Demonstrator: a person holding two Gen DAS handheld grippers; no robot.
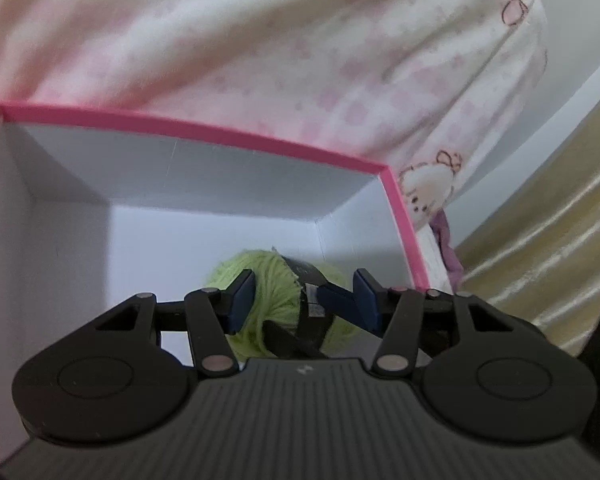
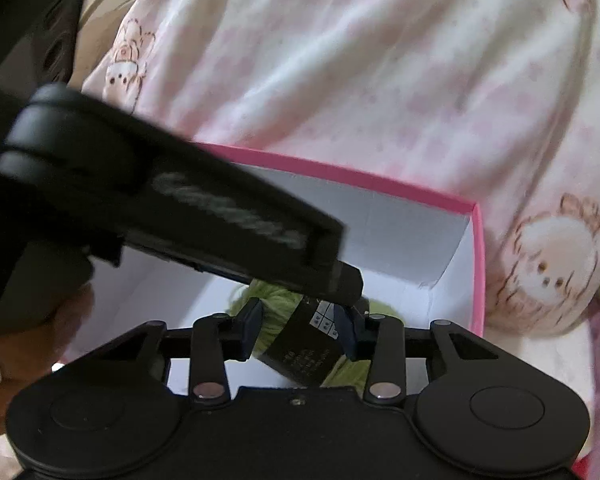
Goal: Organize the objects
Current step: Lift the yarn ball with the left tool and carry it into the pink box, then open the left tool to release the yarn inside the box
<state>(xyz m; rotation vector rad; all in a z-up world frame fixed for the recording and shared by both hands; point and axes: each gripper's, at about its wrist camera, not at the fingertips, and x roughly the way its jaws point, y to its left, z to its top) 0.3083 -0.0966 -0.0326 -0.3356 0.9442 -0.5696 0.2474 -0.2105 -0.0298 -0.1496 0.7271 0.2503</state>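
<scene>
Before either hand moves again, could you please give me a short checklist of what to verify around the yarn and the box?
1. Green yarn ball is inside the walls of the pink-rimmed box: ok.
2. Yarn sits between the fingers of the left gripper: ok.
3. Right gripper straddles the yarn's black label: ok.
4. Pads of either gripper press firmly on the yarn: cannot tell.
5. Grippers are clear of each other: not ok; the left one crosses just in front of the right, and the tips crowd at the yarn.
6. Yarn rests on the box floor: cannot tell.
</scene>
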